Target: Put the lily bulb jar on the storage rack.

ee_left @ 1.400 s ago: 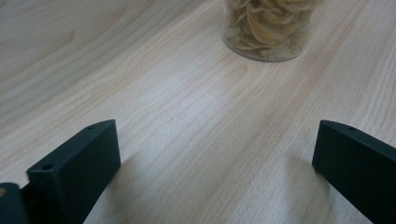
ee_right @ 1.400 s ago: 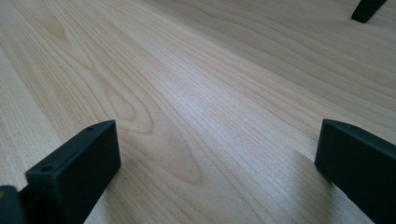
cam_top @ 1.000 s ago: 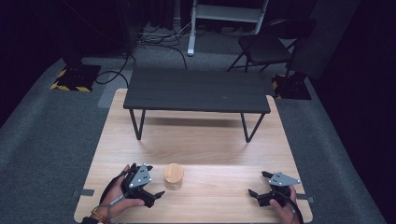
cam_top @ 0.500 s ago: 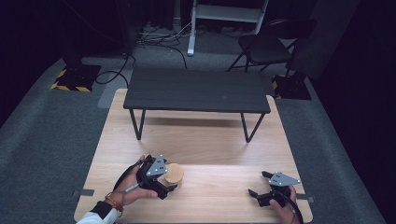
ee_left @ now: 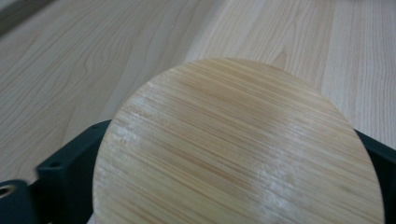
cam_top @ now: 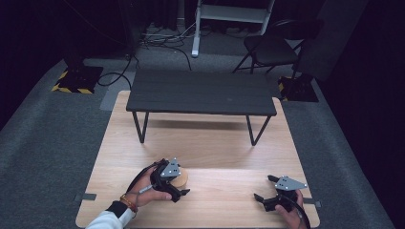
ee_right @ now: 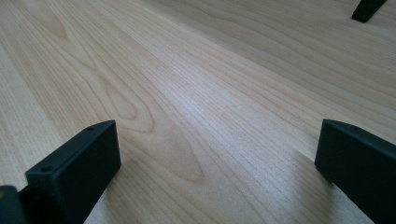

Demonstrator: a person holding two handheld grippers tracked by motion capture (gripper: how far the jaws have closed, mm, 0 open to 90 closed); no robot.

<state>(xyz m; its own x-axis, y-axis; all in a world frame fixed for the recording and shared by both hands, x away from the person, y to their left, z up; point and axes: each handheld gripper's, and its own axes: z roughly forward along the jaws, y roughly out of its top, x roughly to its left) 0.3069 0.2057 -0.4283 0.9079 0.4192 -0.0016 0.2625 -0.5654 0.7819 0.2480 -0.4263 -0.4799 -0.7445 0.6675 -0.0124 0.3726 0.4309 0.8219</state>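
Near the front left of the wooden bench [cam_top: 205,138]: left gripper [cam_top: 175,187] brought up against a round bamboo lid [cam_top: 180,178], jaws set on either side of it in the left gripper view [ee_left: 243,149], close to its rim; contact not certain, so closed or not cannot be told. Over at the front right: right gripper [cam_top: 267,188] low over bare wood, jaws spread wide, nothing between. Behind both, a small black table [cam_top: 200,93] standing on the bench. Step in hand, judged: the grasp of the lid. Next move, judged: squeeze evenly across the disc's width, then lift level.
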